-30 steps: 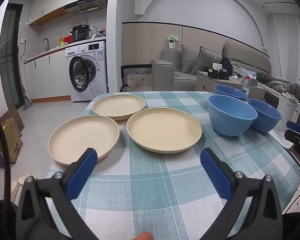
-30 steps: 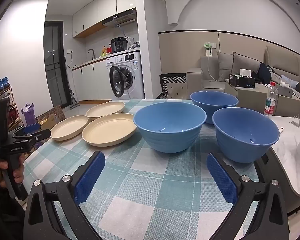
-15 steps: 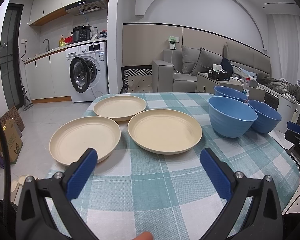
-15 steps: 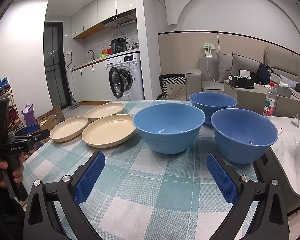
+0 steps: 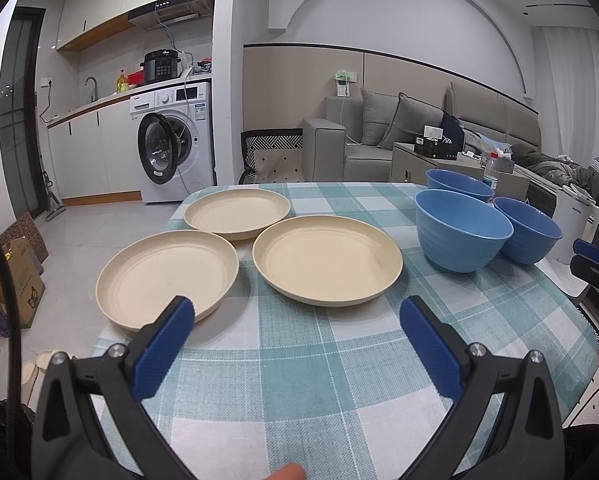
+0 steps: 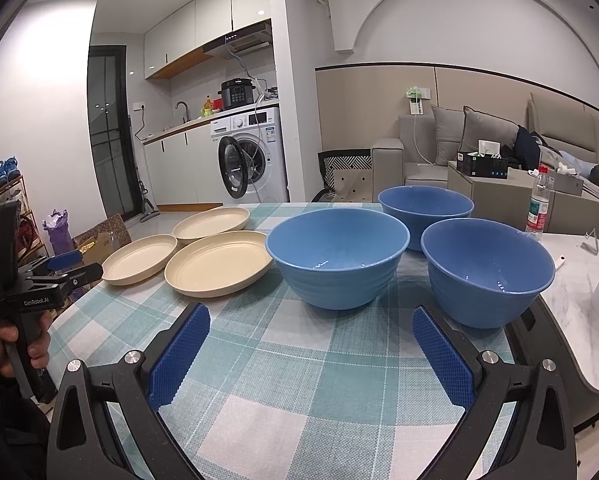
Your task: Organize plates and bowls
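Since a second ago the left gripper (image 5: 295, 316) has crept slightly nearer the plates and the right gripper (image 6: 311, 328) slightly nearer the bowls; nothing on the table has shifted. Both sets of blue fingers (image 5: 167, 340) are spread wide and hold nothing, each pair hovering above the checked tablecloth (image 6: 299, 380).

Just past the left gripper lie 3 cream plates side by side: the near-left plate (image 5: 167, 272), whose rim sits right behind the left finger, the middle plate (image 5: 327, 260) and the far plate (image 5: 237, 212). In front of the right gripper stand 3 blue bowls, upright and close together: the nearest bowl (image 6: 337, 256), the right bowl (image 6: 487, 270) and the back bowl (image 6: 425, 204).

Each hand faces its own kind of dish, I'd guess so that plates get stacked on one side and bowls nested on the other. No stacking is done yet.
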